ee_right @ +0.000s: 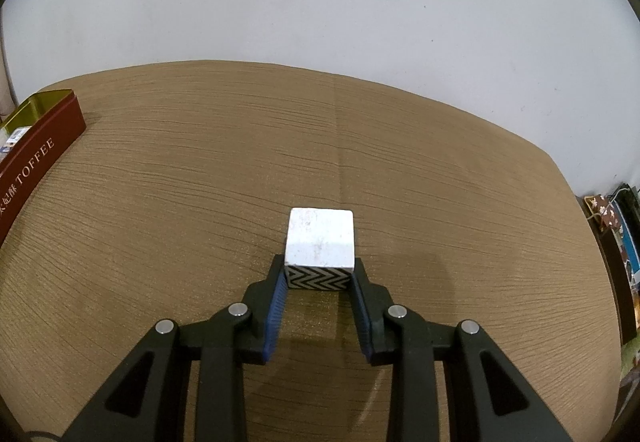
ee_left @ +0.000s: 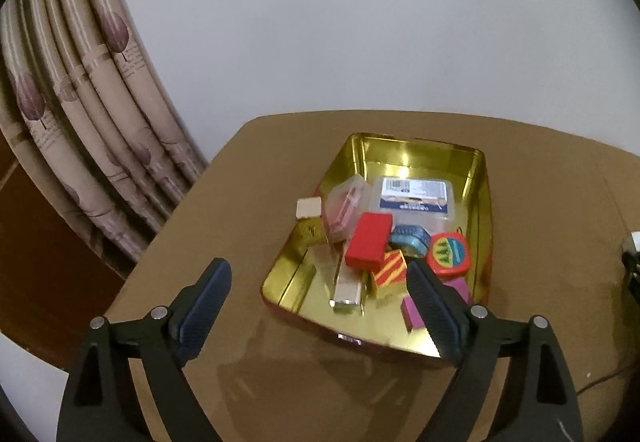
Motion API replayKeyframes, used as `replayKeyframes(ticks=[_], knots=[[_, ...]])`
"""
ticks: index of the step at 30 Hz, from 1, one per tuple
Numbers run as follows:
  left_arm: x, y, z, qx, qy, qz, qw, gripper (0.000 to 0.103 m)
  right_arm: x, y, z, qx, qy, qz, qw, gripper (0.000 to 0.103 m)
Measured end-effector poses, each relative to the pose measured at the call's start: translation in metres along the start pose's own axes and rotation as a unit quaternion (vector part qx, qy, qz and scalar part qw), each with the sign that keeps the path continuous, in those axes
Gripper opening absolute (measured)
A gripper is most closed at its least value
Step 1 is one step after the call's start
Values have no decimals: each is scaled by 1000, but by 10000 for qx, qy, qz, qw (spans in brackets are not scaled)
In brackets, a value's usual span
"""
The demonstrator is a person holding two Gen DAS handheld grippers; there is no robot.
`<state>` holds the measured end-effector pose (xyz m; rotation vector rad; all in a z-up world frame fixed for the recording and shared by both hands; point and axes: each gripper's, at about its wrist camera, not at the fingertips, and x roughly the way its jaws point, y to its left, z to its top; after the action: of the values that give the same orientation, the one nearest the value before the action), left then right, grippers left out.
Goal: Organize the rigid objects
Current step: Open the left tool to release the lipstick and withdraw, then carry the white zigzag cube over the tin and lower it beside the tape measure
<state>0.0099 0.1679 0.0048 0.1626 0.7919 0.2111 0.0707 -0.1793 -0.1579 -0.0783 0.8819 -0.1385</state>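
Block: the white cube (ee_right: 320,238) with a black-and-white chevron face sits on the brown table (ee_right: 200,201), at 12 o'clock from the right gripper (ee_right: 319,274).
Right gripper: closed on the cube, blue pads pressing its two side faces low and near the tips.
Step well done: I judge a straight lift first, then a carry toward 10 o'clock, clearing the wall before lowering.
Tin: the gold-lined tin (ee_left: 478,201) already holds a red block (ee_left: 368,246), a striped block (ee_left: 390,272), a round tree-print piece (ee_left: 448,254) and a clear lidded box (ee_left: 412,197).
Left gripper: the left gripper (ee_left: 318,280) hangs wide open and empty at the tin's near rim.
Writing: "TOFFEE" on the tin's maroon side; the box's label is too blurred to read.
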Motion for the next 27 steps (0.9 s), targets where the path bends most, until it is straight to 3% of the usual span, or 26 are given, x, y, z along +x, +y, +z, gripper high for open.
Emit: replayKeyframes(ticks=[13,18,24,27], knots=[[2,2,-27,35,45,182,9998,93,0,4,0,-39,-3,-52,10000,31],[2,11,-31,-137,-89,305,9994,93,0,4,0,-54,11,-76,10000,31],[2,9,-28,-21,-190,251,9995,93,0,7,8,-82,167,-130,9997,31],[1,5,-28,120,-281,426,9986,93,-1,10,12,-84,238,-143,9996,30]])
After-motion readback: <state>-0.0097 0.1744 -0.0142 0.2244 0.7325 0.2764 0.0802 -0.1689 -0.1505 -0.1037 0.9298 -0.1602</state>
